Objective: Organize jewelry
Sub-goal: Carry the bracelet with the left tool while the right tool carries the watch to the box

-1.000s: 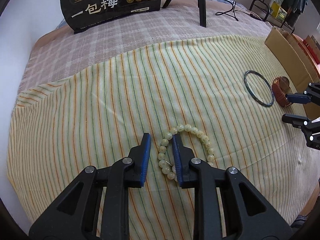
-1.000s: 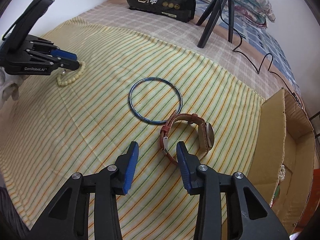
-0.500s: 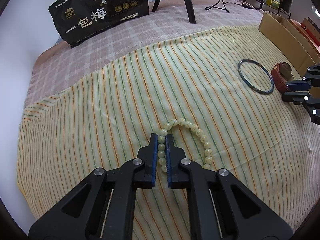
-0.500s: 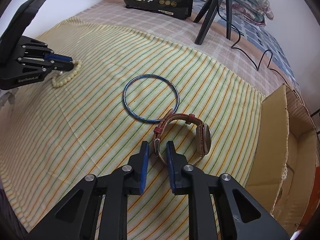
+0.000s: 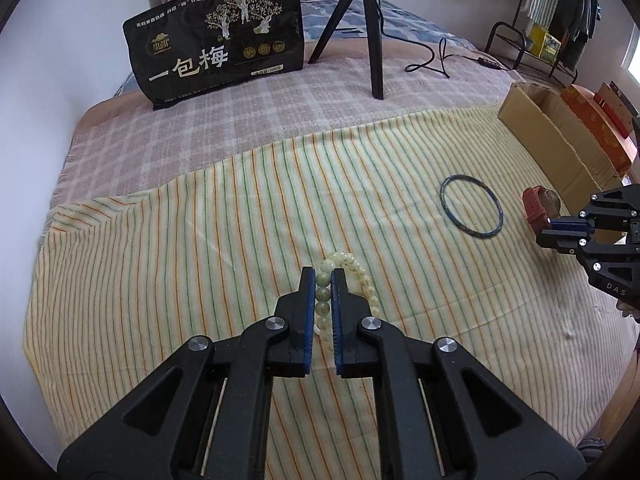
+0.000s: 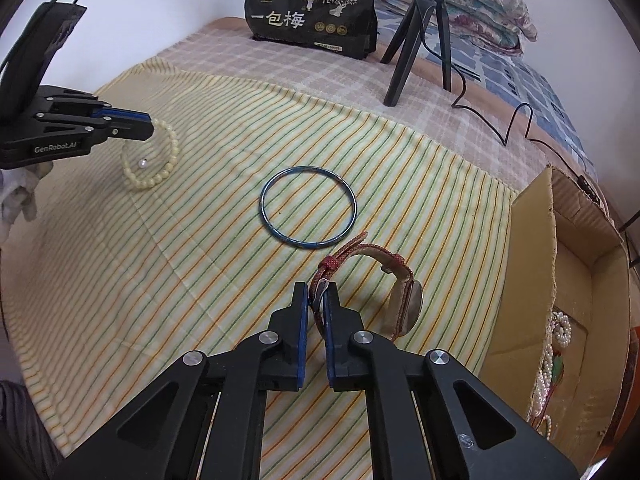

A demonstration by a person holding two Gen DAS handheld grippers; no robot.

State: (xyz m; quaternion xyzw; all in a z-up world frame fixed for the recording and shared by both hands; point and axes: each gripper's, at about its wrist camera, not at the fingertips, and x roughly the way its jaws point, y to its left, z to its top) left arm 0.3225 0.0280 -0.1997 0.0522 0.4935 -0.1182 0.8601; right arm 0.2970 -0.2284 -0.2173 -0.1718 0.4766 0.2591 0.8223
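My left gripper (image 5: 323, 280) is shut on a cream bead bracelet (image 5: 356, 276), which hangs lifted off the striped cloth (image 5: 200, 260); the bracelet also shows in the right wrist view (image 6: 154, 162) hanging from the left gripper (image 6: 148, 126). My right gripper (image 6: 316, 300) is shut on the red strap of a wristwatch (image 6: 400, 300), lifted a little above the cloth; it also shows in the left wrist view (image 5: 542, 204) held by the right gripper (image 5: 550, 230). A blue bangle (image 6: 308, 212) lies flat between them.
An open cardboard box (image 6: 580, 300) stands at the right edge with pearl strands (image 6: 554, 344) inside. A black snack bag (image 5: 216, 44) and a black tripod (image 5: 368, 20) with a cable stand at the back.
Both grippers closed, the left on the bead bracelet and the right on the watch strap, then lifted both pieces off the cloth.
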